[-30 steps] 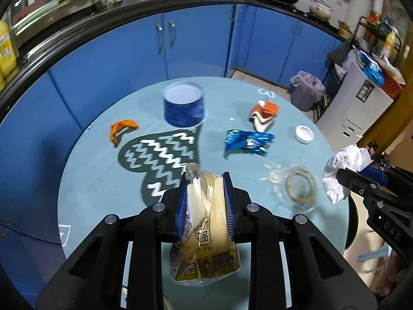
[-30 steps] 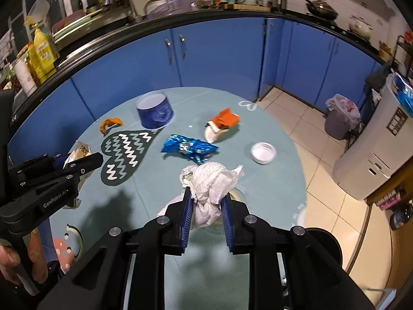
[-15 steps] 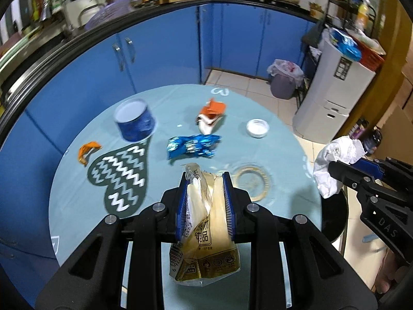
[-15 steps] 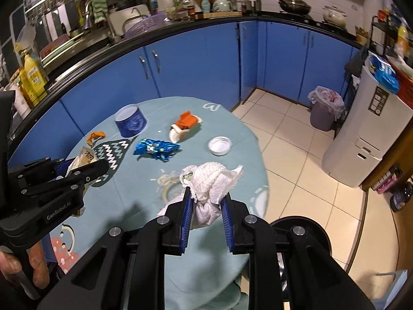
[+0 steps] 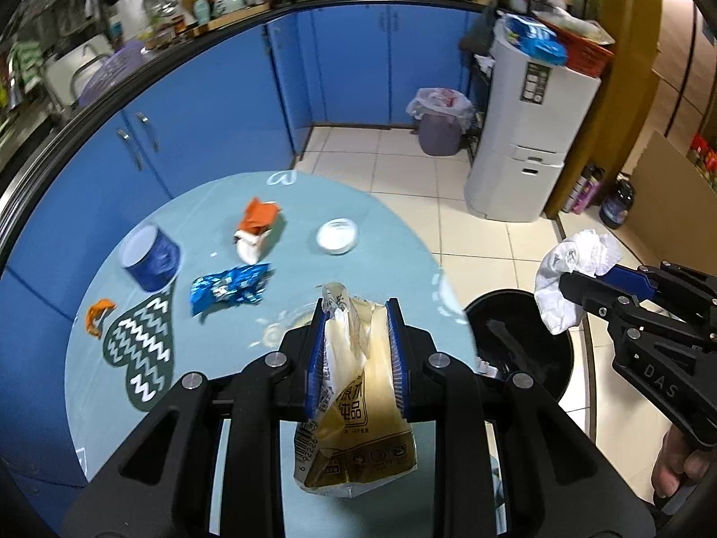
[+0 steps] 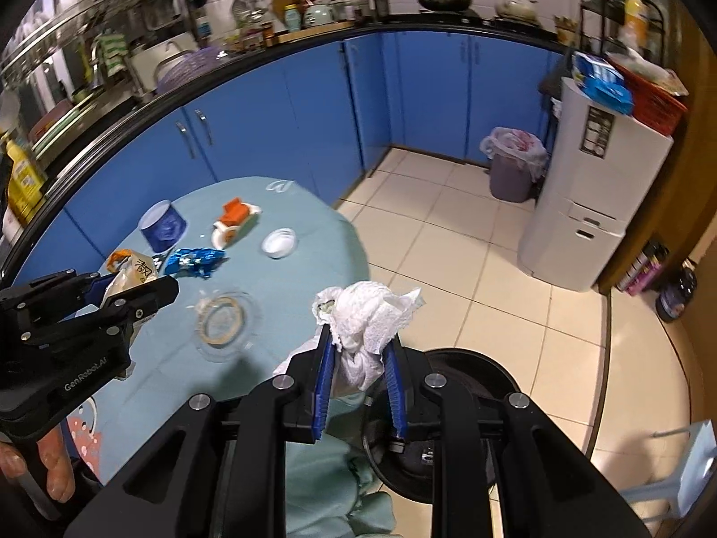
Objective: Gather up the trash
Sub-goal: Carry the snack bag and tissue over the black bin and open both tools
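Note:
My left gripper (image 5: 356, 314) is shut on a yellow snack bag (image 5: 358, 430) above the near side of the round teal table (image 5: 394, 242). My right gripper (image 6: 358, 340) is shut on a crumpled white paper towel (image 6: 367, 314), held over the black trash bin (image 6: 466, 376) on the floor beside the table. The bin also shows in the left wrist view (image 5: 520, 336). On the table lie a blue foil wrapper (image 5: 228, 289), an orange and white carton (image 5: 257, 228), an orange peel scrap (image 5: 98, 314) and a white lid (image 5: 337, 235).
A blue tin (image 5: 150, 258) and a dark heart-shaped mat (image 5: 139, 354) are at the table's left. A clear glass coaster (image 6: 222, 318) lies near the front. Blue cabinets curve behind. A lined purple bin (image 5: 441, 121) and a white appliance (image 5: 529, 143) stand on the tiled floor.
Both grippers have swung right and back from the table, each still holding its item. The black bin has come into view beneath the right gripper.

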Available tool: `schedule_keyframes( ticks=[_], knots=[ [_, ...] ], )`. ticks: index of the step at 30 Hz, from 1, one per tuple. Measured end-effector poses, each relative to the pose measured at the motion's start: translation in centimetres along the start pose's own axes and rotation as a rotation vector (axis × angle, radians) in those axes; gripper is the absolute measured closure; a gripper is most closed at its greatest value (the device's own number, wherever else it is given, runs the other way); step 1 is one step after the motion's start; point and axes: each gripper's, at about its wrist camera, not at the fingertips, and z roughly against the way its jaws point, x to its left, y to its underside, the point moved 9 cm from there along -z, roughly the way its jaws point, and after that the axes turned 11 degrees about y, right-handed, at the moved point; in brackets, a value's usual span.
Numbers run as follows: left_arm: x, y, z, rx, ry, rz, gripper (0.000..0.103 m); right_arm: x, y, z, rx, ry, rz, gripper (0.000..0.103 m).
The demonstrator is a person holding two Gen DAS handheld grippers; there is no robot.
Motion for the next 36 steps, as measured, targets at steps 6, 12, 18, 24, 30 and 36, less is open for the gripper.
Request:
schedule_keyframes(
  ticks=[6, 12, 18, 24, 30, 36],
  knots=[
    [-3.2, -0.9, -1.1, 0.017, 0.02, -0.055, 0.077, -3.0, 0.8, -0.2, 0.009, 0.008, -0.056, 0.082],
    [-6.5, -1.8, -2.2, 0.03, 0.036, -0.109, 0.077, -5.4, 1.7, -0.8, 0.032, -0.001, -0.099, 0.079],
    [-8.9, -2.4, -3.2, 0.04, 0.049, -0.141, 0.077, -7.8, 2.1, -1.1, 0.029, 0.031, -0.125, 0.079],
    [-10.5, -2.7, -4.2, 0.056, 0.054, -0.156, 0.077, -9.1, 2.5, -1.6, 0.032, 0.05, -0.12, 0.076],
    [-11.7, -3.3, -5.0, 0.058, 0.052, -0.169, 0.077, -10.6, 2.7, -1.4, -0.022, 0.101, -0.122, 0.021],
    [-13.0, -3.8, -5.6, 0.068, 0.061, -0.186, 0.077, -13.6, 2.8, -1.7, -0.008, 0.168, -0.186, 0.018]
  ],
)
